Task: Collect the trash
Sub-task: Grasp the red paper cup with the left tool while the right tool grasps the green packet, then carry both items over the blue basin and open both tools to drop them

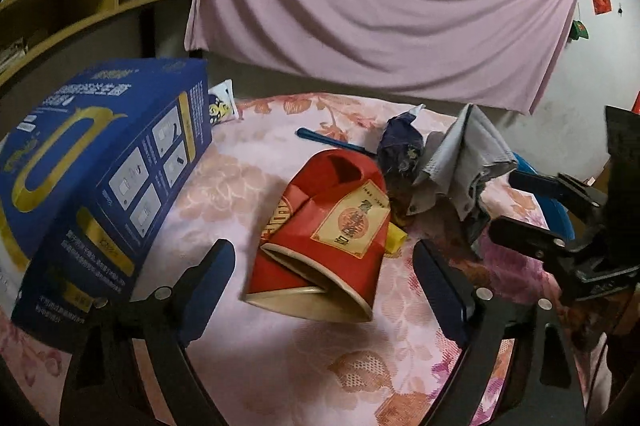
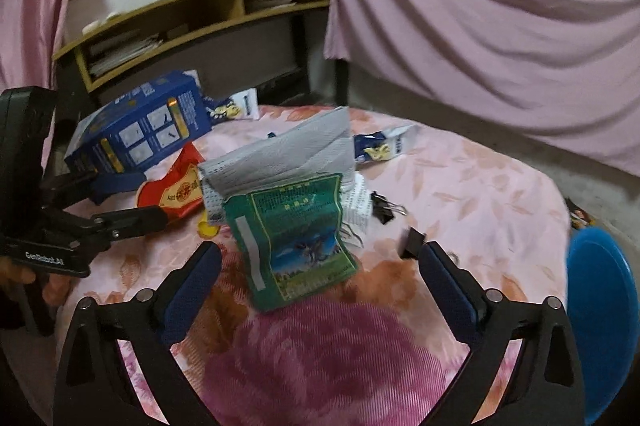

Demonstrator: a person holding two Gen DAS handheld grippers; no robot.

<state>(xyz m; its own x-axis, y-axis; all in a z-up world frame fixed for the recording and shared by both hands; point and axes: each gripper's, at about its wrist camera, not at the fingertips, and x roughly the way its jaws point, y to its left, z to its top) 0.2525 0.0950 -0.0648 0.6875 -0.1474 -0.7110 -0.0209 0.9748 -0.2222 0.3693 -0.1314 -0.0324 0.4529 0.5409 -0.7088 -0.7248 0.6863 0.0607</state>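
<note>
Seemingly nothing is collected yet: both tongs gape empty. Left tongs (image 1: 324, 270) frame the red carton (image 1: 328, 226); right tongs (image 2: 320, 266) frame the green packet (image 2: 296, 242). At 10 o'clock on the surface (image 2: 480, 186) lies a blue box (image 2: 140, 126).

Each handheld black plastic two-finger left gripper (image 1: 324, 290) and matching right gripper (image 2: 320, 282) has angular black arms with triangular cut-outs, round silver rivets at the joints and ribbed dark-blue pads (image 2: 192, 290) inside the fingers. The left gripper's black body carries white "GenRobot.AI" lettering.
</note>
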